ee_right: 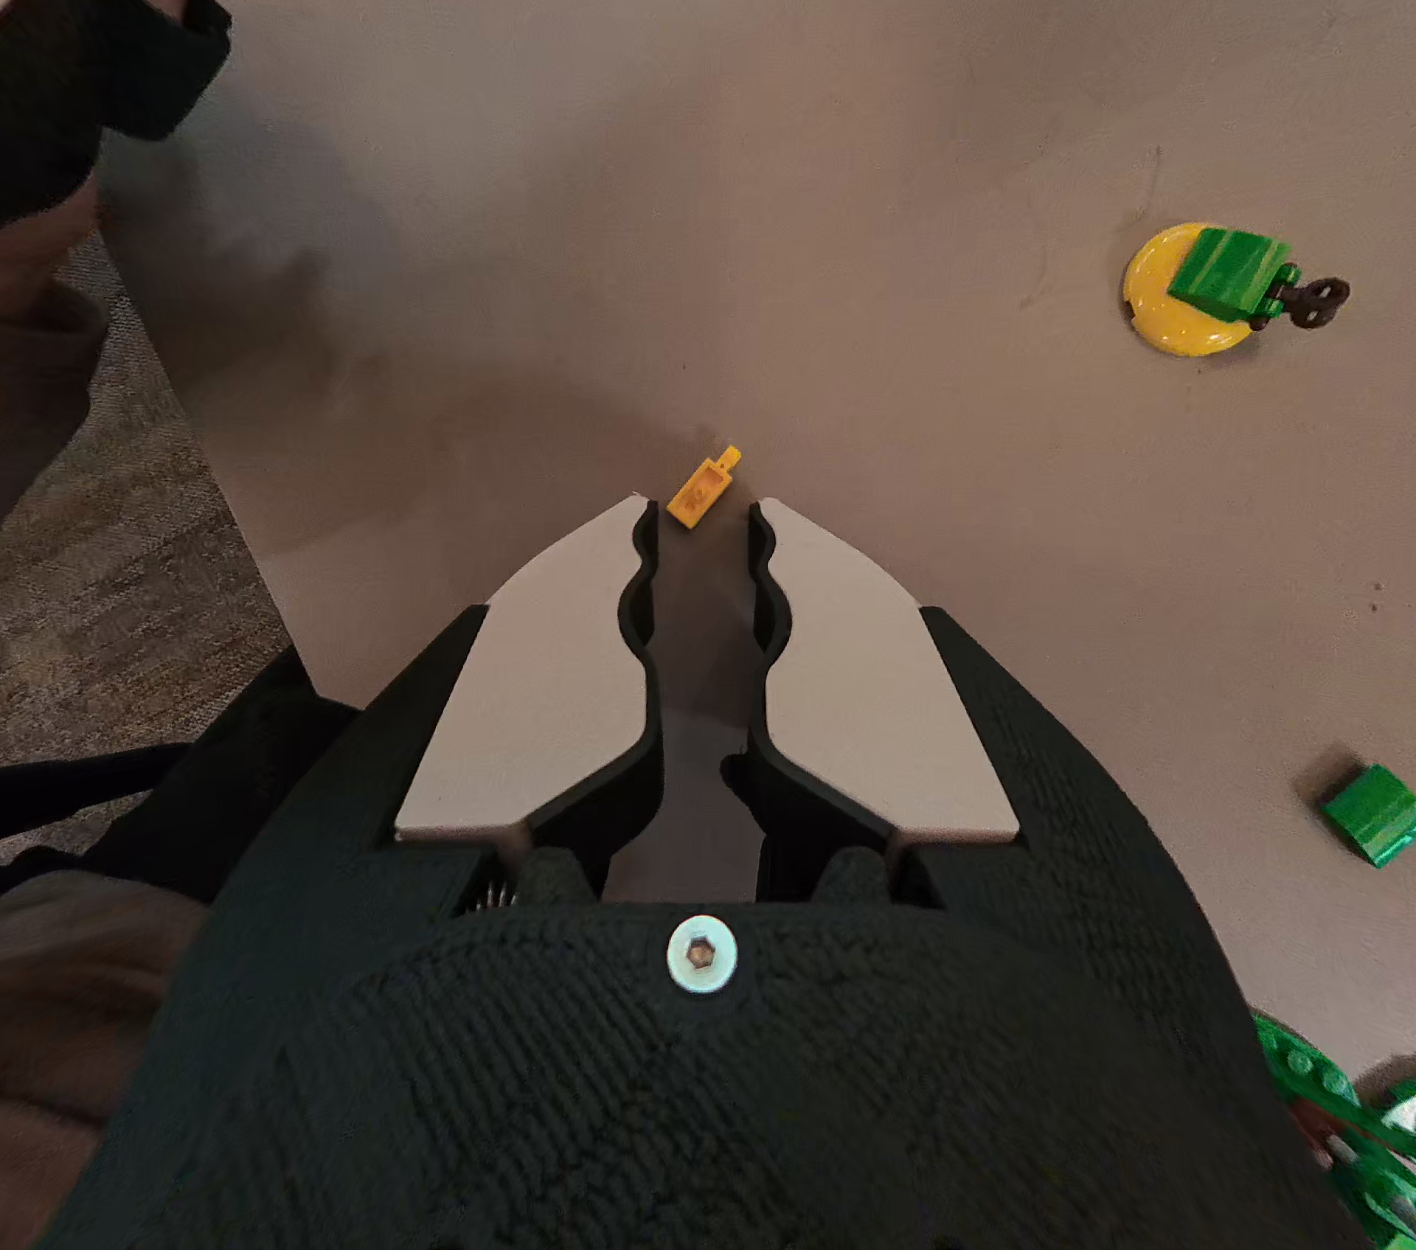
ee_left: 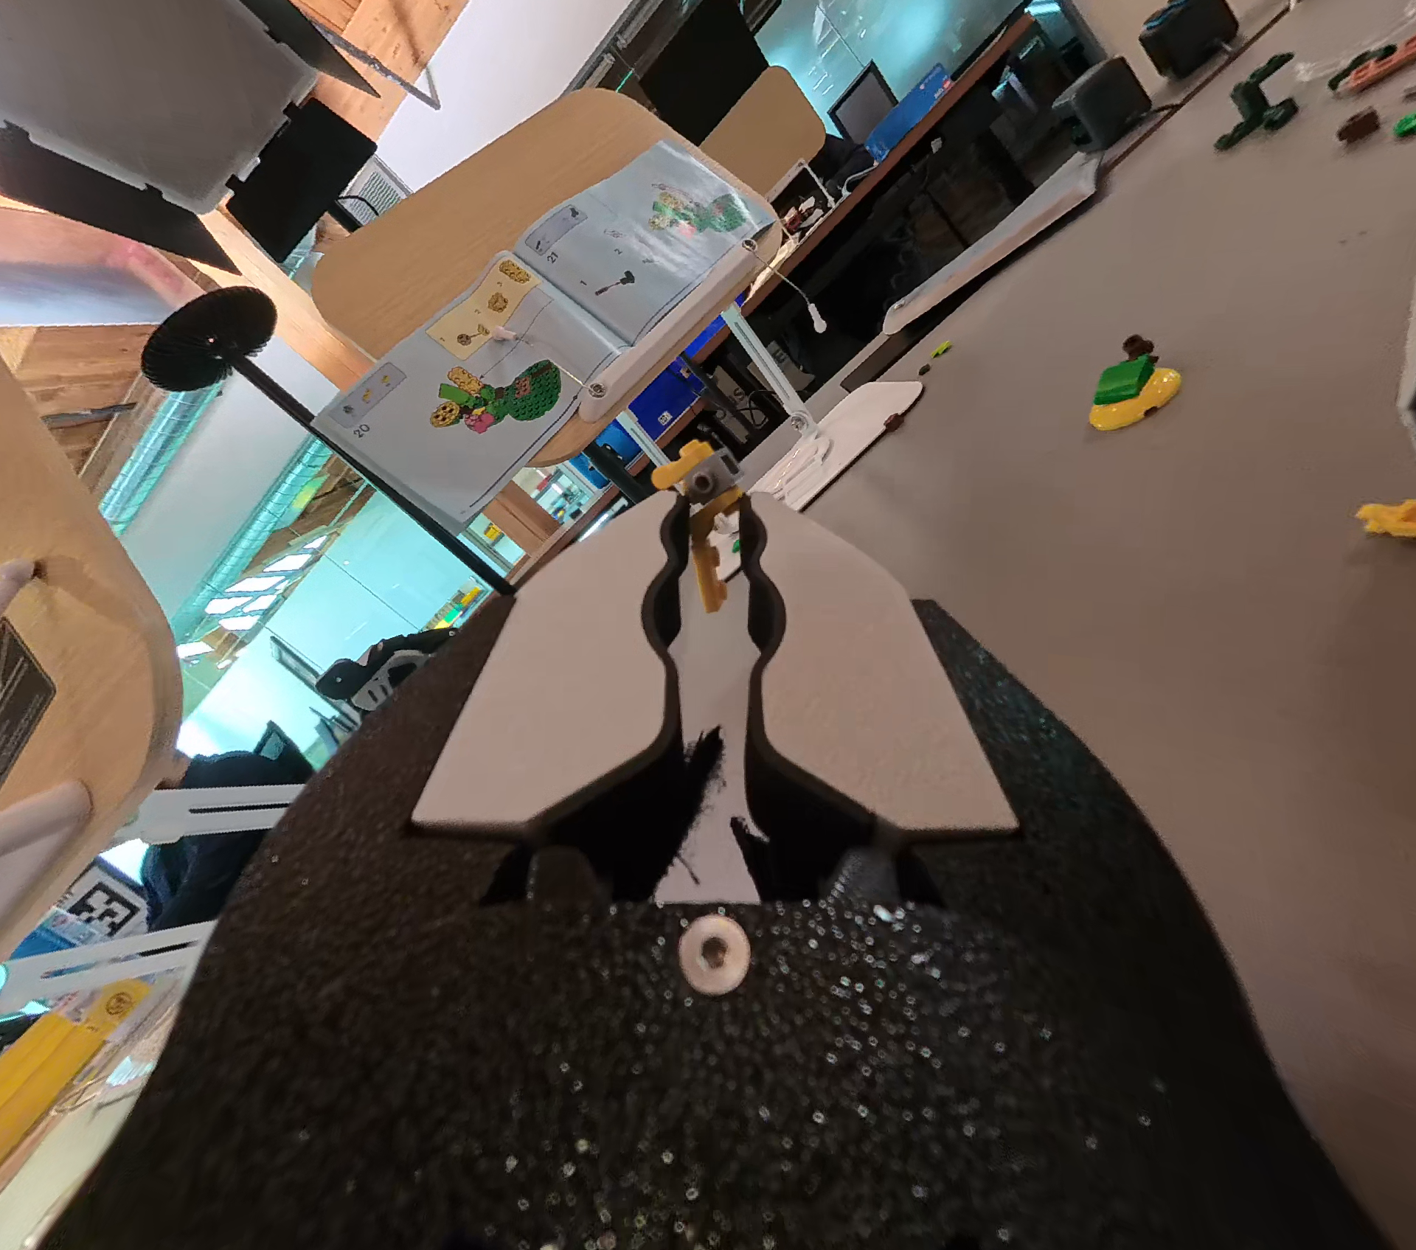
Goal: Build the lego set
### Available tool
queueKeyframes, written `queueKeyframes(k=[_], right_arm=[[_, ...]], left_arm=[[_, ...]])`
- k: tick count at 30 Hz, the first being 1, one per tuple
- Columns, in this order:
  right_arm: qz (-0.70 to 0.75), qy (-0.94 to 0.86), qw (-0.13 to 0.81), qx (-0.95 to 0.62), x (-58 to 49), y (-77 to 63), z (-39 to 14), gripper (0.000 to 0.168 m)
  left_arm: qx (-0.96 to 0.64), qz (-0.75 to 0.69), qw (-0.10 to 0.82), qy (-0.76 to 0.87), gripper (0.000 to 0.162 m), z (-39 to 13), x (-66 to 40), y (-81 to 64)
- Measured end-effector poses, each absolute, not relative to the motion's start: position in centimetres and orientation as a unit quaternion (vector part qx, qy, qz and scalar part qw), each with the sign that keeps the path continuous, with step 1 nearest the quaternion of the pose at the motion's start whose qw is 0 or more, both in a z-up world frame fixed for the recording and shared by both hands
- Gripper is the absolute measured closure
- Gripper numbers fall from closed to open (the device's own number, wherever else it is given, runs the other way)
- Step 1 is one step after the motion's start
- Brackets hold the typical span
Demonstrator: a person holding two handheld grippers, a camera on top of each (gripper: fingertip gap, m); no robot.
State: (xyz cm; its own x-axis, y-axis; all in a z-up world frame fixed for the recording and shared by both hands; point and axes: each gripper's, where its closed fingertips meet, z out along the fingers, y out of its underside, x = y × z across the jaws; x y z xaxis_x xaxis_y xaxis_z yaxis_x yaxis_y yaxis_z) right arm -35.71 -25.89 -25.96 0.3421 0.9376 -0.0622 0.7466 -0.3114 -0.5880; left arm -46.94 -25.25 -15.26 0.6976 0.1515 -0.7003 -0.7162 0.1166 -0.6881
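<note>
My left gripper [ee_left: 709, 508] is shut on a small yellow and grey lego assembly [ee_left: 701, 501], held up above the grey table [ee_left: 1149, 677]; a yellow piece hangs down between the fingers. My right gripper [ee_right: 701, 508] is open, pointing down at the table, with a small yellow lego piece [ee_right: 703, 488] lying just beyond its fingertips. A yellow round plate with a green brick and a brown piece on it [ee_right: 1218, 290] lies to the right; it also shows in the left wrist view [ee_left: 1132, 392].
An open instruction booklet [ee_left: 552, 324] stands on a white holder behind the table. Loose green, brown and yellow pieces [ee_left: 1264, 106] lie at the far right. A green brick [ee_right: 1371, 815] and a green build [ee_right: 1364, 1136] lie at the right. The table edge runs along the left [ee_right: 199, 416]. Tip to tip, the grippers are about 15 cm apart.
</note>
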Motion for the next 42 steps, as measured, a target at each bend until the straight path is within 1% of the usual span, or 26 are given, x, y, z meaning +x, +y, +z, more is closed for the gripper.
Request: queueKeyframes(k=[6, 7, 8, 10, 13, 17, 21, 23, 25, 27, 29, 33, 36, 39, 42], right_arm=[[0.173, -0.548, 0.218, -0.789, -36.0, -25.7, -26.1, 0.153], [0.172, -0.550, 0.217, -0.788, -36.0, -25.7, -26.1, 0.154], [0.176, -0.554, 0.214, -0.785, -36.1, -25.8, -26.1, 0.160], [0.175, -0.568, 0.220, -0.773, -36.2, -26.0, -26.1, 0.162], [0.168, -0.608, 0.242, -0.737, -36.2, -26.2, -26.0, 0.163], [0.198, -0.634, 0.304, -0.683, -36.0, -26.9, -24.4, 0.162], [0.213, -0.623, 0.387, -0.646, -35.5, -27.2, -22.5, 0.162], [0.224, -0.623, 0.398, -0.635, -35.4, -27.6, -22.4, 0.162], [0.246, -0.617, 0.385, -0.640, -35.3, -28.0, -22.5, 0.162], [0.286, -0.610, 0.353, -0.649, -35.4, -28.5, -22.5, 0.162], [0.305, -0.602, 0.338, -0.656, -35.4, -28.5, -22.5, 0.162], [0.293, -0.600, 0.365, -0.649, -35.4, -27.2, -22.3, 0.162], [0.289, -0.618, 0.368, -0.632, -35.6, -26.7, -21.6, 0.162], [0.313, -0.637, 0.328, -0.623, -35.3, -26.8, -20.5, 0.162], [0.378, -0.640, 0.274, -0.611, -34.3, -27.5, -18.1, 0.162]], left_arm=[[-0.588, 0.308, 0.707, 0.245, 0.150, -15.3, -46.7, -25.3], [-0.588, 0.310, 0.705, 0.247, 0.150, -15.4, -46.7, -25.3], [-0.587, 0.311, 0.704, 0.250, 0.150, -15.4, -46.7, -25.3], [-0.584, 0.309, 0.704, 0.261, 0.150, -15.5, -46.3, -25.4], [-0.577, 0.298, 0.701, 0.294, 0.150, -15.9, -45.1, -25.4], [-0.567, 0.293, 0.688, 0.346, 0.150, -16.9, -43.5, -25.4], [-0.551, 0.329, 0.655, 0.399, 0.150, -18.1, -42.2, -25.0], [-0.526, 0.376, 0.623, 0.440, 0.151, -18.9, -41.7, -25.0], [-0.498, 0.433, 0.571, 0.489, 0.150, -20.4, -41.4, -24.7], [-0.466, 0.478, 0.535, 0.519, 0.151, -20.9, -40.9, -24.6], [-0.454, 0.489, 0.529, 0.525, 0.151, -20.8, -40.7, -24.6], [-0.441, 0.476, 0.535, 0.541, 0.151, -21.0, -40.5, -24.7], [-0.453, 0.451, 0.536, 0.551, 0.151, -21.4, -40.5, -24.5], [-0.440, 0.457, 0.516, 0.576, 0.151, -21.7, -40.1, -24.2], [-0.386, 0.482, 0.491, 0.614, 0.151, -20.9, -38.7, -24.2]])
